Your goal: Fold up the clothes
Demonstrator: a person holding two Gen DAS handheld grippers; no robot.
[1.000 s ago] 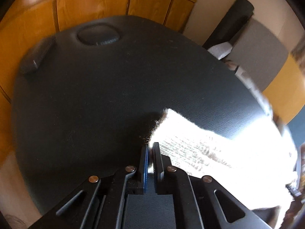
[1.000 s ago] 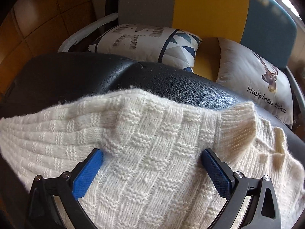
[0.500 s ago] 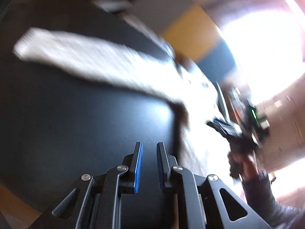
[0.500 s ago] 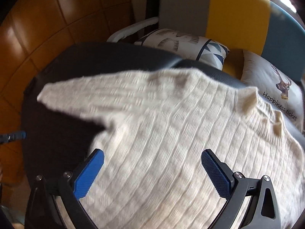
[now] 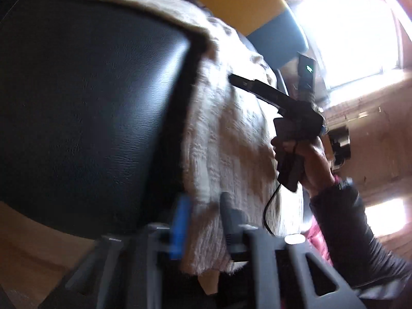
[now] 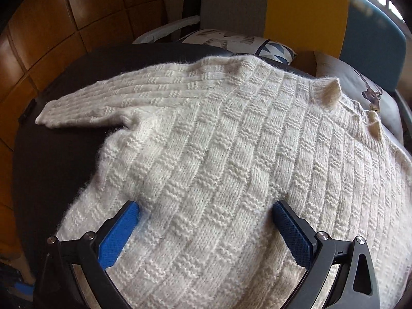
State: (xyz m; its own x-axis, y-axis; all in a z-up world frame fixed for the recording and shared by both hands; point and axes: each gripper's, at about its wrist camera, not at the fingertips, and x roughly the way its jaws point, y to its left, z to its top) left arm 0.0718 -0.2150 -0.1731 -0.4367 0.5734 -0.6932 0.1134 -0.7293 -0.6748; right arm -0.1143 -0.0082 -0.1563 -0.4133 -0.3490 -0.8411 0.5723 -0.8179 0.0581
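One cream knitted sweater (image 6: 219, 154) is spread flat on the black tabletop (image 6: 51, 154). The left claw (image 5: 203, 221) is seen clamped on its hem (blurred) only in the left view. The right claw (image 6: 206, 229) is held wide open above the knit, gripping nothing. Two cushions (image 6: 242, 42) are shown only in the right view.

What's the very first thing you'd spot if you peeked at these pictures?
The big fluffy cream sweater, spread flat over a black padded surface with one sleeve sticking out to the side. Next, the right claw hanging wide open over it with bright blue pads. Behind sit patterned cushions on a grey, yellow and blue sofa.
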